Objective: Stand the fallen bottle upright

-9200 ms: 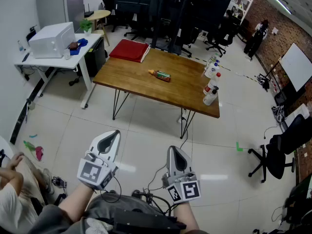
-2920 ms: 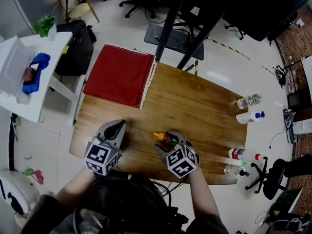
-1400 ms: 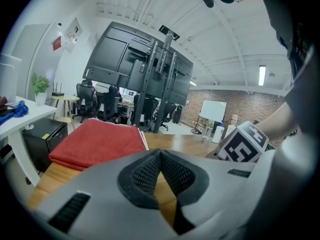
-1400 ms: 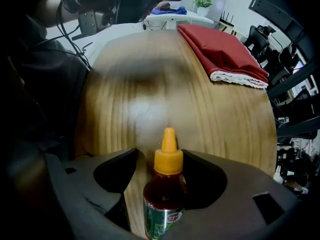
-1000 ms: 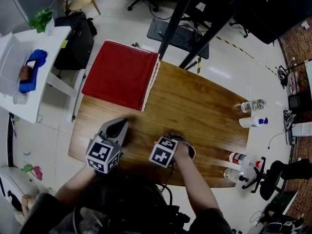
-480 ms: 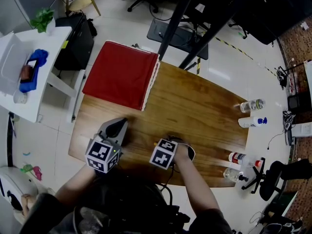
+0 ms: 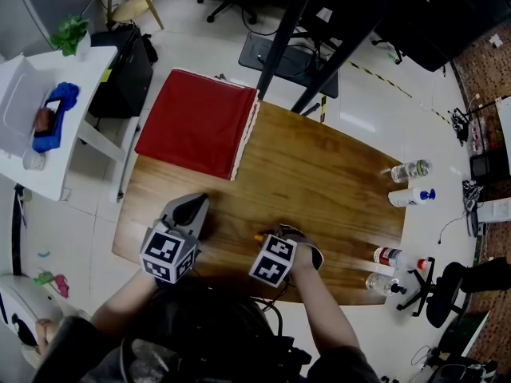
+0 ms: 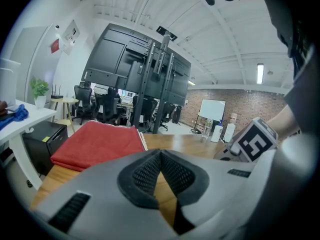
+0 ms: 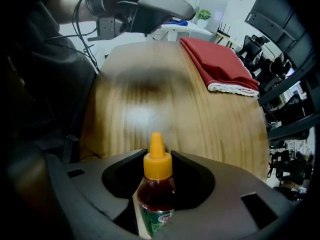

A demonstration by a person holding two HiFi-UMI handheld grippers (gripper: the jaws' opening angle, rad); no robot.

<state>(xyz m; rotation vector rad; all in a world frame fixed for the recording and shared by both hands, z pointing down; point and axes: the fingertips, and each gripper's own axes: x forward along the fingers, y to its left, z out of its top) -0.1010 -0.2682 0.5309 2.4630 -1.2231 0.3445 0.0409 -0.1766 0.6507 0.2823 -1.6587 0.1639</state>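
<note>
Right gripper point(image 9: 158, 156): pointed down over table point(image 9: 215, 119); jaws, just closing, now pinch bottle point(image 9: 156, 196) at neck, orange cap between the tips.

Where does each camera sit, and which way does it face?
Head view: on the person's head, facing steeply down at the brown wooden table; shows forearms, left tool, right tool.
Left gripper view: on the left tool, facing across to the folded red cloth; own jaws shut.
Right gripper view: on the right tool, facing the tabletop; jaws just closed on the orange-capped sauce bottle.
All share the cloth.
</note>
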